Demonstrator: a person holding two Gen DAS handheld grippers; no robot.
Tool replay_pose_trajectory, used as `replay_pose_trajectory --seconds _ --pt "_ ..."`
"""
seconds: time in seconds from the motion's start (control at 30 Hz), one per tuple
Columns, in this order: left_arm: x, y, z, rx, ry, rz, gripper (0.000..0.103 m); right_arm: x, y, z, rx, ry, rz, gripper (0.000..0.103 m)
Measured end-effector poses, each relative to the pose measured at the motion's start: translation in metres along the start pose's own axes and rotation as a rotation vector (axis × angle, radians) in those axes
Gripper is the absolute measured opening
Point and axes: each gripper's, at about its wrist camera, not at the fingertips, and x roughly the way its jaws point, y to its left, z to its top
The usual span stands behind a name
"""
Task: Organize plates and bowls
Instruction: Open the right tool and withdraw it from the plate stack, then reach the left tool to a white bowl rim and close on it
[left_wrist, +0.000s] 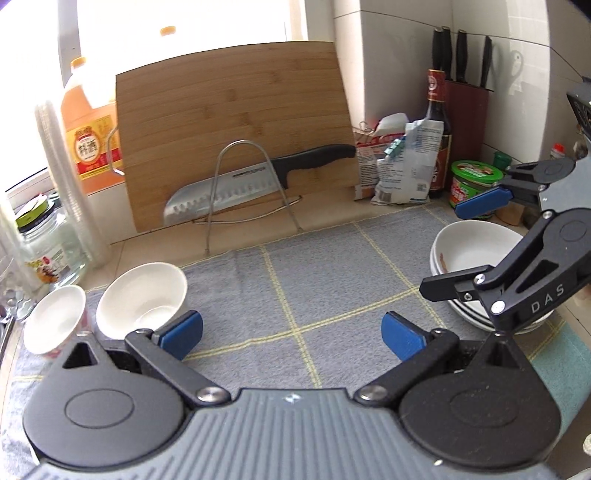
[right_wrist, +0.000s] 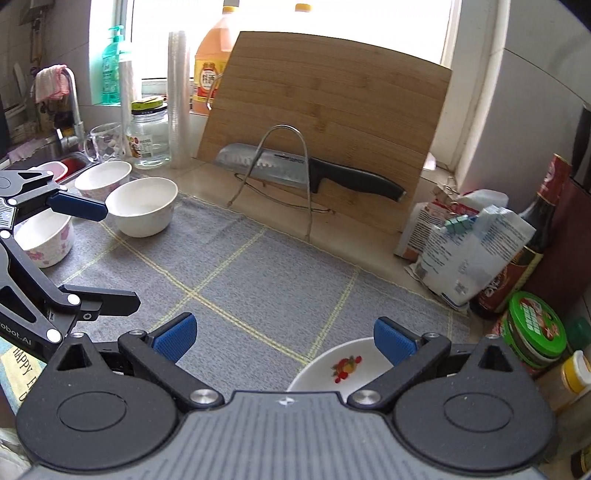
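Note:
My left gripper (left_wrist: 291, 336) is open over the grey checked mat (left_wrist: 332, 280), holding nothing. A plain white bowl (left_wrist: 144, 299) sits just beyond its left pad, and a pink-patterned bowl (left_wrist: 55, 321) lies further left. At the right, a stack of white bowls (left_wrist: 472, 254) rests on plates, with my right gripper (left_wrist: 469, 243) open above it. In the right wrist view my right gripper (right_wrist: 284, 339) is open and empty over a fruit-printed white bowl (right_wrist: 343, 365). To the left are the left gripper (right_wrist: 96, 251), a plain bowl (right_wrist: 144, 206), a floral bowl (right_wrist: 44, 236) and a third bowl (right_wrist: 103, 179).
A bamboo cutting board (left_wrist: 236, 129) leans at the back behind a wire rack (left_wrist: 243, 184) holding a large knife (left_wrist: 258, 181). Bottles, bags, a green-lidded tub (left_wrist: 476, 181) and a knife block crowd the right corner. A glass jar (right_wrist: 149, 133), a mug and the sink stand at the left.

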Motion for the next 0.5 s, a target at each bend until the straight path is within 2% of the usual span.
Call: replay_pose_trajectory --seconds 0.13,0.3,0.5 --pt "-0.018 0.021 -0.015 -0.079 0.025 0.112 0.102 0.022 0.022 0.012 -0.055 -0.022 0.113 0.103" --pt "-0.040 0.045 -0.030 -0.143 0.041 0.217 0.102 0.038 0.048 0.028 -0.102 -0.048 0.194 0.103" --pt "-0.050 0.075 -0.038 -0.168 0.042 0.250 0.102 0.046 0.068 0.040 -0.126 -0.053 0.239 0.103"
